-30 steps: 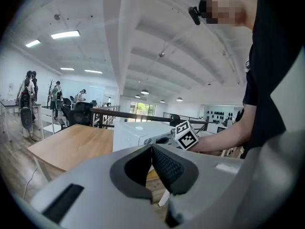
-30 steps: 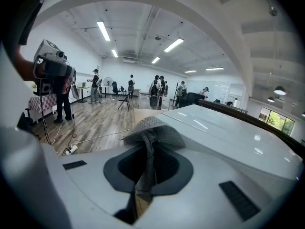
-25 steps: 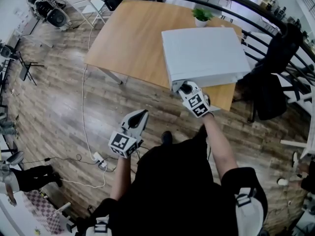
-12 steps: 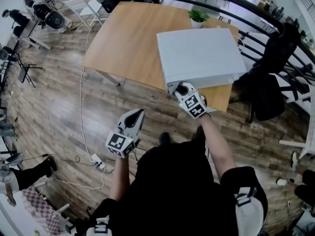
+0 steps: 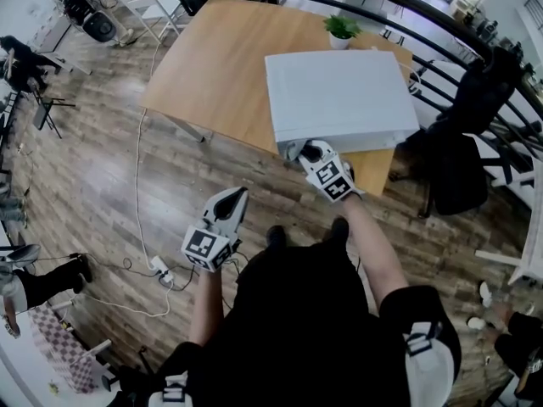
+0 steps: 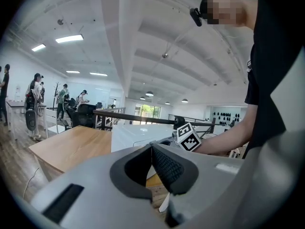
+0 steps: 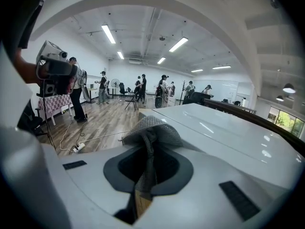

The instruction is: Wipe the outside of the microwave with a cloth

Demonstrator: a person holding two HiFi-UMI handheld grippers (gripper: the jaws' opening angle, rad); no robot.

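Two tongs: right tongs pinch the grey cloth at the microwave's near corner; left tongs, pressed together, hover empty.

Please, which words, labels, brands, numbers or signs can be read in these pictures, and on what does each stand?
None can be read.
The microwave: its white surfaces show no label.
The left gripper and right gripper: their cubes bear square black-and-white markers, patterns only, no letters.
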